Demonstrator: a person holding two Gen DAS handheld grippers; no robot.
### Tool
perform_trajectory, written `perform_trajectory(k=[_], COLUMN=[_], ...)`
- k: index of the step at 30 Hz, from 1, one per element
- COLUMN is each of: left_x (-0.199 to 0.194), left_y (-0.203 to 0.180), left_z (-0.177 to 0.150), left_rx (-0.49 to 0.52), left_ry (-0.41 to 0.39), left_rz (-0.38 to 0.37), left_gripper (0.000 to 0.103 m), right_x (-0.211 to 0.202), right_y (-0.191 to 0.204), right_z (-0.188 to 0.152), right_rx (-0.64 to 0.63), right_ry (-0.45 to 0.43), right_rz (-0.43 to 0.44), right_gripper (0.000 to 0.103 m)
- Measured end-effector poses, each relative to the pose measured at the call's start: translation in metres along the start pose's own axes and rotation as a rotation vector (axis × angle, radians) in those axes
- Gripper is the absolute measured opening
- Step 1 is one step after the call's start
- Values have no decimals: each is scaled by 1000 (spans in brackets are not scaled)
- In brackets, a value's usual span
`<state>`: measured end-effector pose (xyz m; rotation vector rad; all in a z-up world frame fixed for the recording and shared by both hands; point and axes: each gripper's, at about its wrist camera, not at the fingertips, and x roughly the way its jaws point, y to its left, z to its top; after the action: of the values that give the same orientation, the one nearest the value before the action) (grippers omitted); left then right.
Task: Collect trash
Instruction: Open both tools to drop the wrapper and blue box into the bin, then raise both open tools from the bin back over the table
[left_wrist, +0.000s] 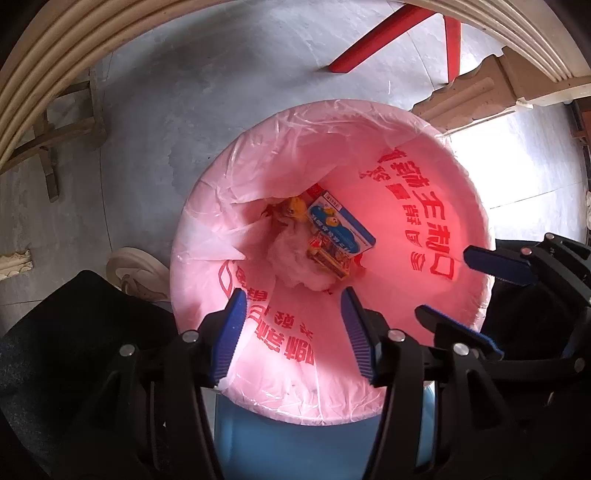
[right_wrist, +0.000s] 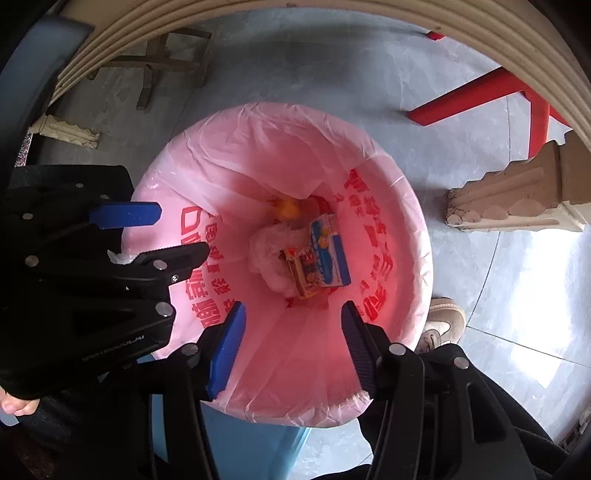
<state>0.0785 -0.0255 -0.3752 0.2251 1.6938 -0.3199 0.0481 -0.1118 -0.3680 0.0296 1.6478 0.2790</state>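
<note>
Pink plastic liner with red print (left_wrist: 369, 155) fills the blue round bin (left_wrist: 314, 446); the left claw (left_wrist: 295, 325) gapes empty above it, over a blue-and-white carton (left_wrist: 341, 225) at the bottom. From the right wrist, the right claw (right_wrist: 293, 332) likewise gapes empty above the carton (right_wrist: 330, 254) and crumpled white tissue (right_wrist: 267, 254).

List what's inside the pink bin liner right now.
In the pink liner: blue-and-white carton, orange printed box, crumpled white plastic, something yellow. Anything under them is hidden.
</note>
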Motion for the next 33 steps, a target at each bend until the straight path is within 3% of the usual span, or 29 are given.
perform_trajectory(k=[22, 33], left_x=[-12, -90], left_y=[14, 10], left_z=[-13, -42], left_rx=[-19, 43], left_ry=[-27, -179], left_rz=[26, 100], left_gripper=[53, 54], right_x=[-9, -74], right_y=[-7, 12], right_z=[-3, -18], right_rx=[35, -10], right_ry=[-17, -140], right_rz=[7, 15], right_gripper=[53, 54])
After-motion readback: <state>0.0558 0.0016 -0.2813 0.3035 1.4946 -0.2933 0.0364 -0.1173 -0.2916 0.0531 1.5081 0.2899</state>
